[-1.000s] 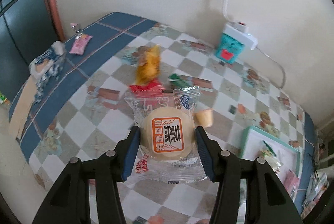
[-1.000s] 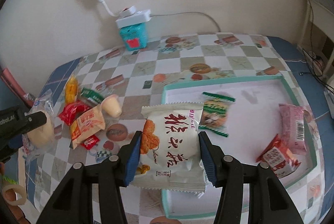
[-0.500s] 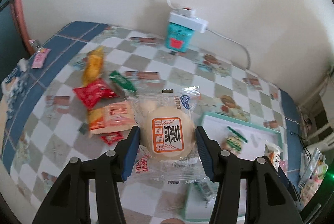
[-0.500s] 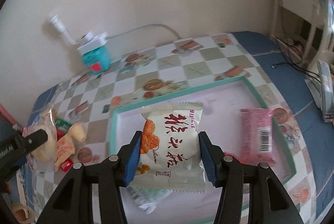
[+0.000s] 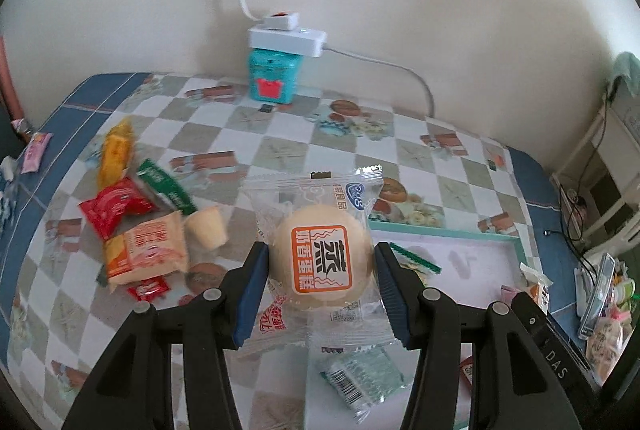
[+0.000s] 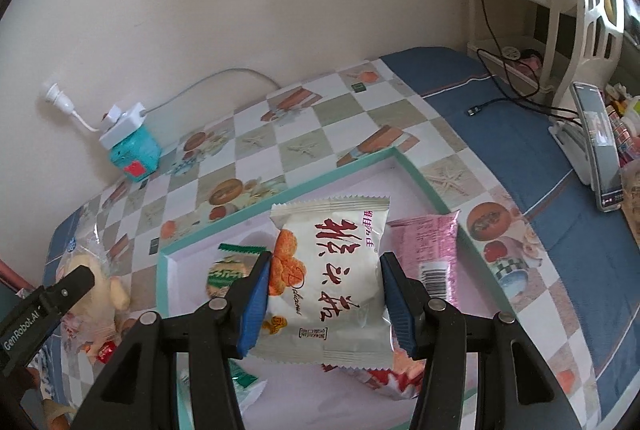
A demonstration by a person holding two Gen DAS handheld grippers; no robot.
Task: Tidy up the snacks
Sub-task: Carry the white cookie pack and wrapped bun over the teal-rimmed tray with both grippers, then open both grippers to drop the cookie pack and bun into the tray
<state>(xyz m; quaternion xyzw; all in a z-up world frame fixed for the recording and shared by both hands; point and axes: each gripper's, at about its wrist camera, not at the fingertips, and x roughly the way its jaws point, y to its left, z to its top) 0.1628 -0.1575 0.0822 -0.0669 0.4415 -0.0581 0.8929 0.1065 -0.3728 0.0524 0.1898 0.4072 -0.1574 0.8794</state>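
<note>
- Left tool (image 5: 320, 270) is clamped on a bun (image 5: 322, 264) in a clear wrapper, blue pads pressed on both sides, dead center of the left view, held up over the worktop (image 5: 280, 145).
- Right tool (image 6: 322, 288) is clamped on a white bag (image 6: 328, 270) with red writing, center of the right view, held above the tray (image 6: 420, 177).
- Tray has a teal rim and a pale floor. In the right view there's a pink pack (image 6: 430, 250) lying in it just right of the white bag, and a green-edged snack (image 6: 226, 268) at the left.
- Left side of the left view has a loose pile on the checkered worktop: a yellow pack (image 5: 116, 153), red pack (image 5: 114, 207), green pack (image 5: 166, 185), orange bag (image 5: 148, 250) and a small cup (image 5: 206, 228).
- A teal box (image 5: 274, 77) with a white power strip (image 5: 286, 37) on top sits against the wall, upper middle of the left view.
- A phone (image 6: 600, 145) on a stand is at the right edge of the right view.
</note>
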